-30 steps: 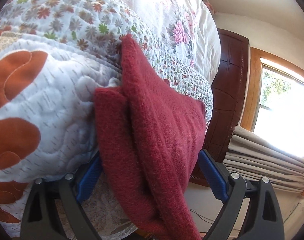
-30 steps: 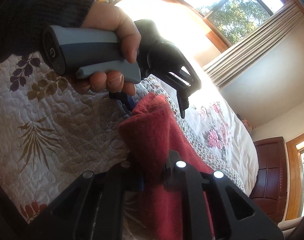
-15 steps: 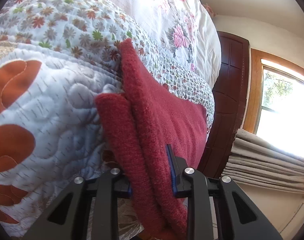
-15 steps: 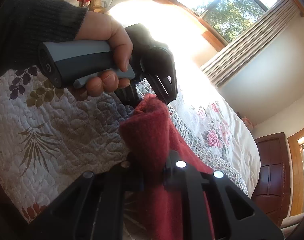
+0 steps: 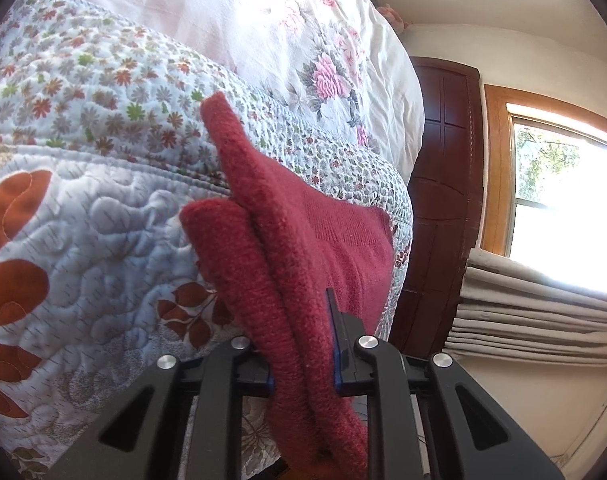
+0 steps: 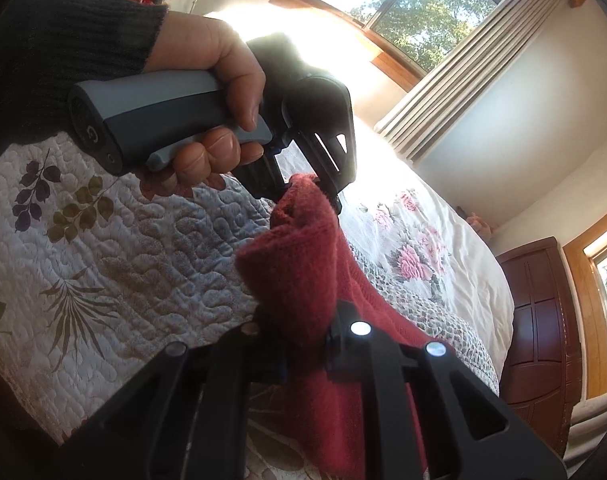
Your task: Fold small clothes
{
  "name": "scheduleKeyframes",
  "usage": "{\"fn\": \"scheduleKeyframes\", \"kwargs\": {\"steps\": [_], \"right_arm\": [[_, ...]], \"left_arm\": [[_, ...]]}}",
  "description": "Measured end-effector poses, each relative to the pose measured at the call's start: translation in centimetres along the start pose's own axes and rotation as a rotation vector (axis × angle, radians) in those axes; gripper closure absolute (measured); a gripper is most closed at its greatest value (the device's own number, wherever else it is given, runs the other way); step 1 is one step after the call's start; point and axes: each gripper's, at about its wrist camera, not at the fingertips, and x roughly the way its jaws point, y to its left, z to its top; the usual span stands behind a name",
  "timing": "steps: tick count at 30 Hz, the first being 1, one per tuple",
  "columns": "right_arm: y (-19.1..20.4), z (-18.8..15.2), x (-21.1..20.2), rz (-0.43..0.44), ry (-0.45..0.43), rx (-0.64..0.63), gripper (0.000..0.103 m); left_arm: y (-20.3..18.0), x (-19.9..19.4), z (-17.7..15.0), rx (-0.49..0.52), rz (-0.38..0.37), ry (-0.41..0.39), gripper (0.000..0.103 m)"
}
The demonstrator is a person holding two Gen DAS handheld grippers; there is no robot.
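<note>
- We have the red knit garment (image 5: 299,248) lifted off the bed; it runs from lower centre of the left wrist view up to a free corner at mid-frame, over the quilt (image 5: 83,240).
- It already shows doubled layers: two thick rolled edges lie side by side in the left view, so we judge at least one fold is in.
- Left tool (image 5: 303,364): jaws together, clamped on the bunched edge of the garment at bottom centre. The blue pads sit tight against the knit on both sides.
- Right tool (image 6: 307,344): also clamped on the garment, bottom centre of the right wrist view. The fabric bulges up between the black fingers.
- In the right view we also see the left tool from outside, upper centre, pinching the top tip of the garment, with the person's hand (image 6: 207,92) squeezing its grey handle and a dark sleeve (image 6: 63,52) at upper left.
- So both tools hold one edge, near each other, with the cloth hanging or draped between them and the bed.
- Left to do, as we judge it: lay the held edge over, set the piece flat, release, smooth. Nothing lies finished or stacked in either view, so we'd put this item mid-fold.
- We can't tell how much of the garment touches the quilt; its far end is partly hidden.
- Background: floral white bedspread (image 5: 303,40) in the upper frame, dark wooden cabinet (image 5: 443,200) and window (image 5: 563,208) at right, curtains (image 5: 535,320) below it.
</note>
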Motion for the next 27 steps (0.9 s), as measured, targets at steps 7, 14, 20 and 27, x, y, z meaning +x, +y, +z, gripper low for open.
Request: {"fn": "scheduleKeyframes", "kwargs": {"steps": [7,14,20,27], "right_arm": [[-2.7,-0.6,-1.4,-0.003,-0.024,0.093,0.092],[-6.6,-2.1,-2.6,0.044,-0.081,0.212,0.092],[-11.5,-4.7,-3.6,0.088,-0.121,0.375,0.092],[-16.6,-8.7,-4.4,0.112,-0.141,0.514,0.092]], "left_arm": [[-4.9,-0.3,-0.2,0.074,0.037,-0.018,0.085],[-10.4,0.3,-1.0,0.119,0.137,-0.056,0.085],[-16.1,2.5,-1.3,0.177,0.218,-0.065,0.085],[-21.4,6.7,-1.4,0.23,0.289,-0.041,0.085]]}}
